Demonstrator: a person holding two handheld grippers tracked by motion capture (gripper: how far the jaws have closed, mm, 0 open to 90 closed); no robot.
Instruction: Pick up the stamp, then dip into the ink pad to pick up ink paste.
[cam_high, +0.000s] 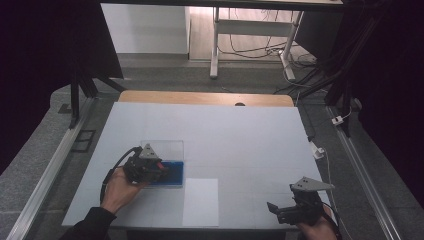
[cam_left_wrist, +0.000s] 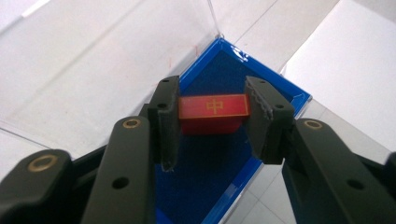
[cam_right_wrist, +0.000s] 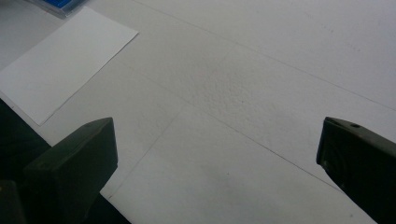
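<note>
My left gripper (cam_left_wrist: 212, 109) has its jaws pinching a small red block (cam_left_wrist: 213, 113) (a gold character is printed on its top face), one pad against each end of it. The block sits just above the blue-lined tray (cam_left_wrist: 219, 177) of a clear-lidded box, whose transparent lid (cam_left_wrist: 116, 70) stands open on the far side. From the high view, my left gripper (cam_high: 162, 170) is over that blue tray (cam_high: 175, 172) at the left of the bench (cam_high: 240, 135), my left hand (cam_high: 120, 190) behind it at the near edge. A white sheet of paper (cam_high: 201, 201) lies flat just right of the box, near the bench's front edge. My right gripper (cam_high: 274, 209) rests well apart at the near right corner, its jaws spread wide with nothing but bare bench surface between them; the same paper (cam_right_wrist: 60, 60) lies off to its left.
</note>
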